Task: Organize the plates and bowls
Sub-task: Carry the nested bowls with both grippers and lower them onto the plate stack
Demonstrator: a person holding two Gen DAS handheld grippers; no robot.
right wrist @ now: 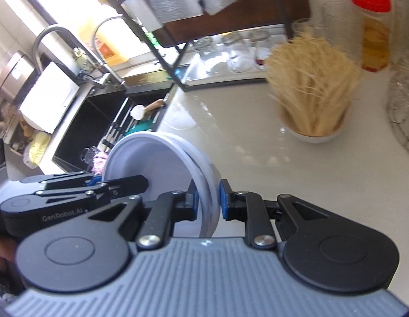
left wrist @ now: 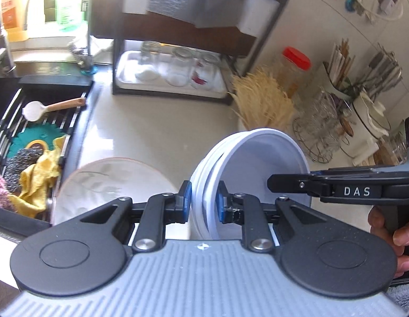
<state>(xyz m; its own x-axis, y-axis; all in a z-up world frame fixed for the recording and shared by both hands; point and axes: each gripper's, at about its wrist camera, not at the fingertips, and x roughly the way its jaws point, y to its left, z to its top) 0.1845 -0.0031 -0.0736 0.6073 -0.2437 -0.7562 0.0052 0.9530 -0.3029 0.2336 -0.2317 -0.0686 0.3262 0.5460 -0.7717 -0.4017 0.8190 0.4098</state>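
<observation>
A nested stack of white bowls (left wrist: 257, 158) is held tilted on its side above the counter, between both grippers. My left gripper (left wrist: 203, 203) is shut on the stack's left rim. My right gripper (right wrist: 208, 200) is shut on the opposite rim of the same stack of white bowls (right wrist: 156, 158); its black finger also shows in the left wrist view (left wrist: 296, 185). A white plate with a faint leaf pattern (left wrist: 109, 182) lies on the counter left of the stack, beside the sink.
The sink (right wrist: 93, 121) holds a drain rack (left wrist: 32, 121) with a white spoon, cloths and scourers. A black shelf rack (left wrist: 178, 74) holds glass jars on a tray. A bowl of straw-like stalks (right wrist: 312, 100), a red-lidded jar (right wrist: 373, 31) and wire baskets (left wrist: 318, 132) stand right.
</observation>
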